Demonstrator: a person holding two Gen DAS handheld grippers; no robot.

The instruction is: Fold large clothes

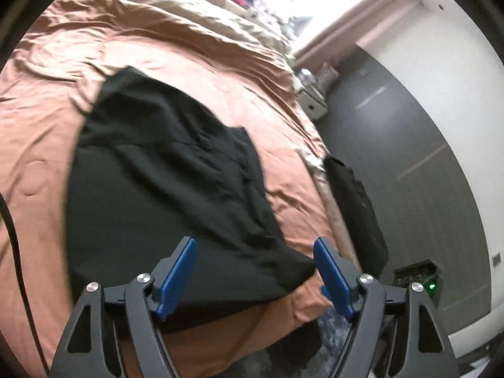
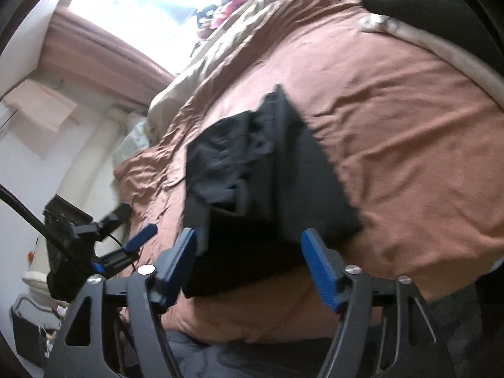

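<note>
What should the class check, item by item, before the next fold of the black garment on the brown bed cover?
1. Left tool open, nothing between its blue pads: ok.
2. Right tool open, nothing gripped: ok.
3. Black fabric garment lies on the brown bed cover, already partly folded: ok.
4. Garment's near edge within the bed's edge: ok.
5. Top layer smooth: not ok, creases show in the right wrist view.
6. Second dark item at the bed's side, clear of the garment: ok.
</note>
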